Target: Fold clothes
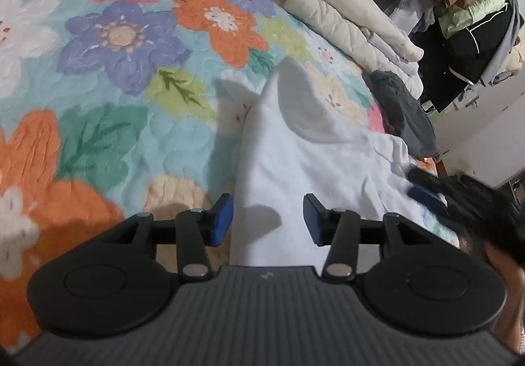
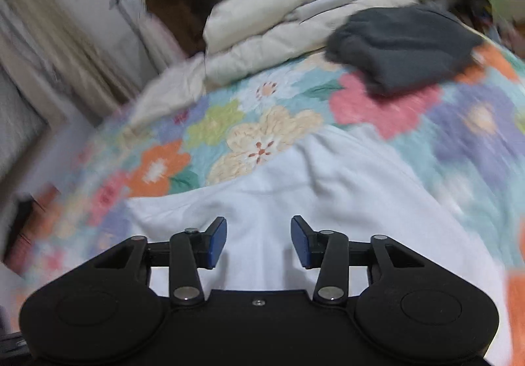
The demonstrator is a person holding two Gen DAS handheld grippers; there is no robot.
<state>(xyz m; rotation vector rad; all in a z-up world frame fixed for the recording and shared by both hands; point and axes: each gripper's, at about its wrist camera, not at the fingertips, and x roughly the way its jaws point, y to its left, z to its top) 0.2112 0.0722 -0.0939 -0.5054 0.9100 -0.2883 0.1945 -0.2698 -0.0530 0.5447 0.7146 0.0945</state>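
Note:
A white garment [image 1: 295, 149] lies on a flowered quilt [image 1: 124, 47]. In the left wrist view my left gripper [image 1: 268, 221] is open, with a raised strip of the white cloth running up between its blue pads, not pinched. In the right wrist view the white garment [image 2: 328, 188] spreads flat on the quilt [image 2: 262, 123]. My right gripper [image 2: 259, 243] is open just above it, holding nothing. The right gripper also shows, blurred, at the right edge of the left wrist view [image 1: 426, 192].
A folded dark grey garment [image 2: 403, 44] lies on the quilt beyond the white one, also in the left wrist view [image 1: 403, 110]. Cream bedding [image 2: 295, 18] is piled at the bed's far edge. A clothes rack [image 1: 466, 14] stands past the bed. The right wrist view is motion-blurred.

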